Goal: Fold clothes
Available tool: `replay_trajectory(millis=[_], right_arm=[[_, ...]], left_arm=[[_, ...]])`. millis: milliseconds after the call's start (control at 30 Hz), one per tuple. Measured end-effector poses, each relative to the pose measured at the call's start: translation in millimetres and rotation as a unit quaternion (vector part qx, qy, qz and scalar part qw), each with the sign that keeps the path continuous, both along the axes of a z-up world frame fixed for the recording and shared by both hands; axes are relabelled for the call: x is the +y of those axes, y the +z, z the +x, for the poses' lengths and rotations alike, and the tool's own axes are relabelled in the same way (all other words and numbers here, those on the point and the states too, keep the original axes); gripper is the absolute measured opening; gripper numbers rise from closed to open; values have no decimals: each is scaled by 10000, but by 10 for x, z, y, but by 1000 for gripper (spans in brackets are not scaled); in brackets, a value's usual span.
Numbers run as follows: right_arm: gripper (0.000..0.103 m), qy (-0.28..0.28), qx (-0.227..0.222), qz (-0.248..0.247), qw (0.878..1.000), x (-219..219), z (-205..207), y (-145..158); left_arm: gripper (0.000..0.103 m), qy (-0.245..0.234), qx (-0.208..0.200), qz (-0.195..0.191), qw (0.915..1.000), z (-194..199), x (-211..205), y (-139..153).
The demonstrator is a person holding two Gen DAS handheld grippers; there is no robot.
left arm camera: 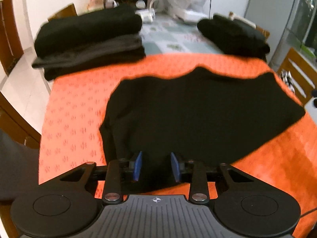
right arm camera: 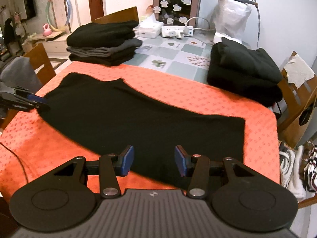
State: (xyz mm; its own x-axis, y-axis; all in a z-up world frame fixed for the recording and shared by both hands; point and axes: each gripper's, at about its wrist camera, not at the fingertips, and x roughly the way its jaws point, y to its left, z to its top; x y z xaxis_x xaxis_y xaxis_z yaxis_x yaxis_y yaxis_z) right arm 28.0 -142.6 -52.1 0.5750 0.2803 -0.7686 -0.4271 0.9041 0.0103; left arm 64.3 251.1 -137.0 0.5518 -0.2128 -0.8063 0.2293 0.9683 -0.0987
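The left hand-held gripper (left arm camera: 156, 166) is hovering at the near-left edge of the black garment (left arm camera: 198, 115), jaws spread, gripping nothing. The garment is lying flat on the orange-covered desk (left arm camera: 75, 107), ready for folding. The right hand-held gripper (right arm camera: 154, 160) is hovering spread over its near hem.

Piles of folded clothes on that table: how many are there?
2. One stack of folded clothes sits at the far left of the table; another dark pile sits at the far right. A black garment lies spread, unfolded, on the orange cloth.
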Motion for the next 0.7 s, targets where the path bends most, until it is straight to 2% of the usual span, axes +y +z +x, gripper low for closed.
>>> replay_trajectory(millis=[133, 300, 467, 533, 700], right_arm=[[52, -157, -46, -8, 9999, 408, -276, -31], [52, -202, -104, 28, 9997, 1053, -527, -119], [52, -52, -221, 56, 9997, 1807, -631, -254], [52, 67, -348, -55, 9994, 2138, -650, -320], [52, 453, -478, -152, 9977, 2835, -579, -516]], left_arm=[[33, -310, 34, -216, 9993, 12, 148, 18], [35, -685, -233, -434, 9964, 74, 428, 326], [37, -593, -187, -665, 9958, 306, 842, 477], [42, -499, -121, -701, 9962, 391, 983, 486], [47, -272, 307, -1093, 9932, 578, 1263, 394]])
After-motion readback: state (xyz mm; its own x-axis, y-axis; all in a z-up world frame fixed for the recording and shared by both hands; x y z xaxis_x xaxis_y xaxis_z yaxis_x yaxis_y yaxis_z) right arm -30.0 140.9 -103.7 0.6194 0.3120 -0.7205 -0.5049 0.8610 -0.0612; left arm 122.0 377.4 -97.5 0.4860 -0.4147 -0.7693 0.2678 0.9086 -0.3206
